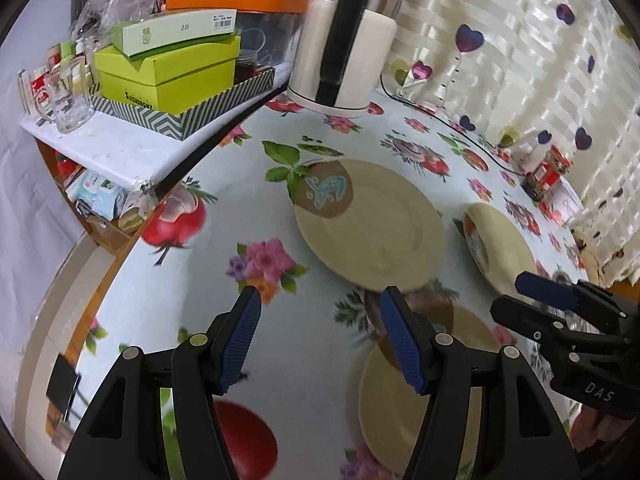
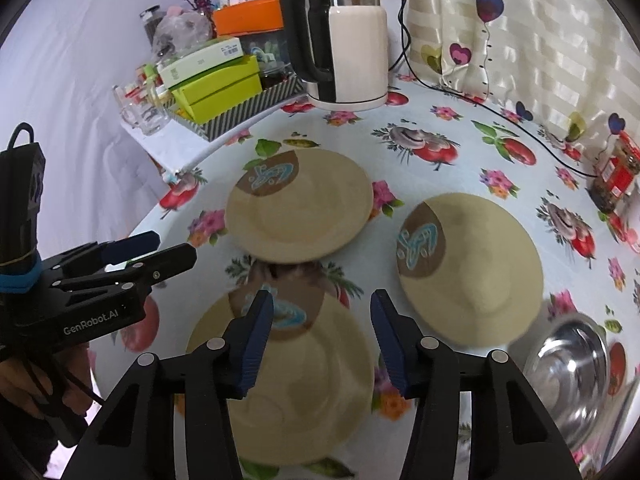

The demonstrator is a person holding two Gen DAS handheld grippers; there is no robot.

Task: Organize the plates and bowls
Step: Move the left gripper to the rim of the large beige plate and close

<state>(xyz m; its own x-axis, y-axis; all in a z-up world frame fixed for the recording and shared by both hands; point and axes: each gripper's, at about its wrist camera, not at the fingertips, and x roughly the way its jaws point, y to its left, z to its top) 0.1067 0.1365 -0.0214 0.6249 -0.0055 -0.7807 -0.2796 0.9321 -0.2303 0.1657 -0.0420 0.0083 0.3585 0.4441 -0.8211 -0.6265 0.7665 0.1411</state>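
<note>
Three beige plates with a brown patch and blue drawing lie on the flowered tablecloth. In the right wrist view the far plate [image 2: 300, 206] is at centre, the right plate [image 2: 472, 272] beside it, and the near plate [image 2: 280, 380] lies under my right gripper [image 2: 322, 304], which is open and empty. A steel bowl [image 2: 568, 376] sits at lower right. In the left wrist view my left gripper [image 1: 320, 300] is open and empty above the cloth, just in front of the far plate [image 1: 372, 228]. The near plate [image 1: 420, 400] and right plate [image 1: 504, 248] show there too.
A white and black kettle [image 2: 348, 44] stands at the back with its cord along the curtain. A shelf with green boxes [image 1: 168, 76], an orange box and a glass mug [image 1: 68, 96] is at the left. A red jar [image 2: 616, 176] stands at the far right. The table edge [image 1: 120, 264] runs at the left.
</note>
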